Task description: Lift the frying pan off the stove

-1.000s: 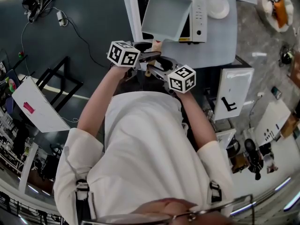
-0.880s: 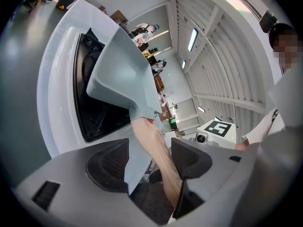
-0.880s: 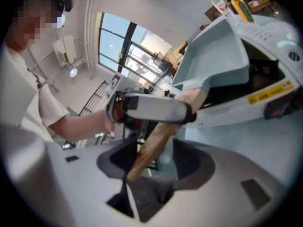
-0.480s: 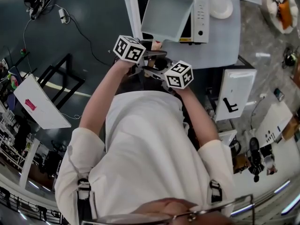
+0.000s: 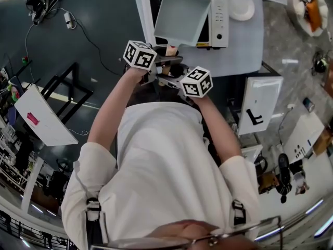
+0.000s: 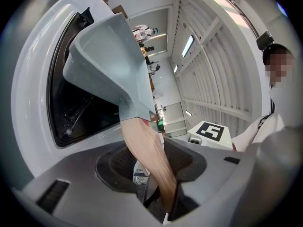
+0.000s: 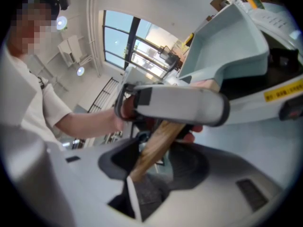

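Observation:
A square, pale blue-grey frying pan (image 5: pixel 182 14) sits on the white stove (image 5: pixel 219 15), its wooden handle (image 5: pixel 170 50) pointing toward me. My left gripper (image 5: pixel 169 60) reaches in from the left, and its jaws are closing with the handle (image 6: pixel 147 150) between them; the handle leans on one jaw and a gap shows on the other side. My right gripper (image 5: pixel 165 78) comes from the right, lower down the handle (image 7: pixel 161 141). Its jaws are closing slightly, with space left around the wood. The left gripper's body (image 7: pixel 175 103) crosses the right gripper view in front of the pan (image 7: pixel 232 41).
A white plate (image 5: pixel 242 5) lies on the pale counter (image 5: pixel 244 51) beside the stove. A white panel (image 5: pixel 257 103) stands right of my arms and a white board (image 5: pixel 41 116) on the dark floor at left. A dish with orange food (image 5: pixel 309 7) is at the far right.
Both grippers have moved in a little along the handle and closer together. The pan stays on the stove.

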Available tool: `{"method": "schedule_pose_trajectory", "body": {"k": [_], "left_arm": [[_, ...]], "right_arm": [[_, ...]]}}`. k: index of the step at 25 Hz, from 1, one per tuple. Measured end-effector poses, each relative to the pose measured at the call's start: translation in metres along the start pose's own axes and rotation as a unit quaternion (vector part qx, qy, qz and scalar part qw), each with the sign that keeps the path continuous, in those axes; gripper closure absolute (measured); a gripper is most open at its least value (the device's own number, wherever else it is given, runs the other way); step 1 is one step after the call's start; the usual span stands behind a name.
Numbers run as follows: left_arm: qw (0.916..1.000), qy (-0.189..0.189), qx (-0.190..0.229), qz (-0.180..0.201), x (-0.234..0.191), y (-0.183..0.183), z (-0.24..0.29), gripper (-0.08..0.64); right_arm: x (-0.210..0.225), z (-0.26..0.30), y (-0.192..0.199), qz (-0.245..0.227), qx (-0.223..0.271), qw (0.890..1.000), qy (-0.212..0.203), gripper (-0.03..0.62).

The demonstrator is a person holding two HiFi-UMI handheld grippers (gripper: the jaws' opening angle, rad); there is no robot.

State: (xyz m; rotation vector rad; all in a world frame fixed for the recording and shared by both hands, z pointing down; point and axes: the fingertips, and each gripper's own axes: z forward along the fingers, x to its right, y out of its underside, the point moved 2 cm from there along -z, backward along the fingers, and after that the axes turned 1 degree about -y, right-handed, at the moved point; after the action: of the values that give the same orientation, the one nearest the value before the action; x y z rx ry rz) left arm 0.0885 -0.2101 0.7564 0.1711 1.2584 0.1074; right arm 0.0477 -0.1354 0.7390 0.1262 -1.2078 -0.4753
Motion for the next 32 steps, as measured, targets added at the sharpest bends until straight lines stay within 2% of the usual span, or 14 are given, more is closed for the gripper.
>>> {"method": "schedule_pose_trajectory", "body": {"k": [13, 18, 23, 32], "left_arm": [[0.9997, -0.005, 0.023, 0.008, 0.021, 0.006, -0.004, 0.365], [0.9994, 0.001, 0.034, 0.007, 0.042, 0.014, -0.018, 0.365], [0.9991, 0.005, 0.035, 0.023, 0.058, 0.020, -0.035, 0.365], [0.9990, 0.012, 0.023, 0.037, 0.076, 0.048, -0.063, 0.365]], "right_arm": [[-0.020, -0.011, 0.006, -0.021, -0.012, 1.000, -0.006, 0.379], [-0.045, -0.010, 0.008, -0.029, -0.011, 0.999, -0.007, 0.377], [-0.066, -0.005, 0.009, -0.042, -0.005, 0.999, -0.001, 0.379], [-0.105, 0.013, 0.023, -0.047, 0.015, 0.999, 0.010, 0.377]]}}
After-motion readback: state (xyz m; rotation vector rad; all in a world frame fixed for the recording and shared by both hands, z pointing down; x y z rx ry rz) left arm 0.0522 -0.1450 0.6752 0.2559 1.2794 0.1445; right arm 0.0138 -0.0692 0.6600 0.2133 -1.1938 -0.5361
